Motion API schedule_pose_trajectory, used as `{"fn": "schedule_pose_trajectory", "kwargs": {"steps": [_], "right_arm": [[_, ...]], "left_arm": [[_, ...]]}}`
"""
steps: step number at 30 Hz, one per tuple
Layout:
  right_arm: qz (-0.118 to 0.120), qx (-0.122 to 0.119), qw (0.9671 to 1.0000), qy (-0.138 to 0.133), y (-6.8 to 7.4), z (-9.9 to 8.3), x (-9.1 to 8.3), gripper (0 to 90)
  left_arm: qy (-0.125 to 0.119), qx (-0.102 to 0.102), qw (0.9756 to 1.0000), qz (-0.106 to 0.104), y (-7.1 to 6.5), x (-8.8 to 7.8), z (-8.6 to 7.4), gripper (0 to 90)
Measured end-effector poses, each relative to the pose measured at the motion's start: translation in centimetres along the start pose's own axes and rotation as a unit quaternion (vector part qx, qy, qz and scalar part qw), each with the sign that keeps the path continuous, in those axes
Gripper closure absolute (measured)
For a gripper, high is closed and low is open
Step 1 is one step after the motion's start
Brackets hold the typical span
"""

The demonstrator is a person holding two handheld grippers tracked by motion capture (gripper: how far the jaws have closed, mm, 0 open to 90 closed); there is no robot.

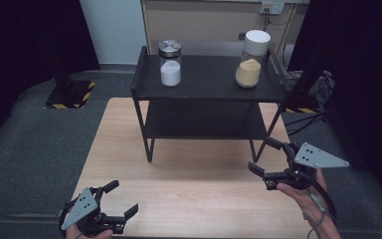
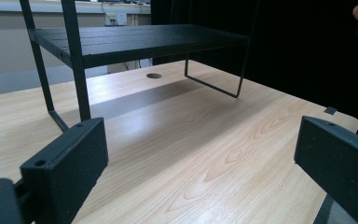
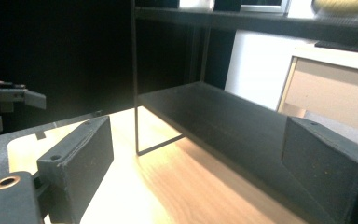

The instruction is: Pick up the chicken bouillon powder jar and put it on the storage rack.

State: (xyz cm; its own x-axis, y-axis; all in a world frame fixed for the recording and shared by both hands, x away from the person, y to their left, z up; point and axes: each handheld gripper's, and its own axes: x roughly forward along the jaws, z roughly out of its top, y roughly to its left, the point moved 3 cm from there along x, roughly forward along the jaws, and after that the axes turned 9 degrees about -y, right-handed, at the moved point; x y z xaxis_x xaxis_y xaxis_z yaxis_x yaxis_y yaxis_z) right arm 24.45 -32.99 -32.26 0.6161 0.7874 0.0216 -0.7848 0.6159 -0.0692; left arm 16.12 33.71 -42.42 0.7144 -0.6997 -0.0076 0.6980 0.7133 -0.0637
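Observation:
A black two-tier metal shelf stands at the far middle of the wooden table. On its top tier stand a glass jar of white powder with a metal lid and a jar of yellow powder with a white lid. My left gripper rests open near the table's front left corner, nothing between its jaws. My right gripper hovers open at the right, just beside the shelf's front right leg, also empty. The right gripper view looks along the lower tier; the left gripper view faces the shelf from low over the table.
Grey carpet surrounds the table. A stand base with yellow-black striped tape sits on the floor at the back left. Cables lie at the back right by dark curtains. A cable hole shows in the tabletop behind the shelf.

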Motion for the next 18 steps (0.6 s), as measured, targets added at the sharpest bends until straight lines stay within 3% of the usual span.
{"fn": "schedule_pose_trajectory", "kwargs": {"steps": [18], "right_arm": [[-0.012, 0.002, 0.9997, 0.02, 2.8, -5.5, -0.8, 9.6]], "left_arm": [[0.003, 0.001, 1.0, -0.004, -0.1, 0.2, 0.0, 2.0]]}}
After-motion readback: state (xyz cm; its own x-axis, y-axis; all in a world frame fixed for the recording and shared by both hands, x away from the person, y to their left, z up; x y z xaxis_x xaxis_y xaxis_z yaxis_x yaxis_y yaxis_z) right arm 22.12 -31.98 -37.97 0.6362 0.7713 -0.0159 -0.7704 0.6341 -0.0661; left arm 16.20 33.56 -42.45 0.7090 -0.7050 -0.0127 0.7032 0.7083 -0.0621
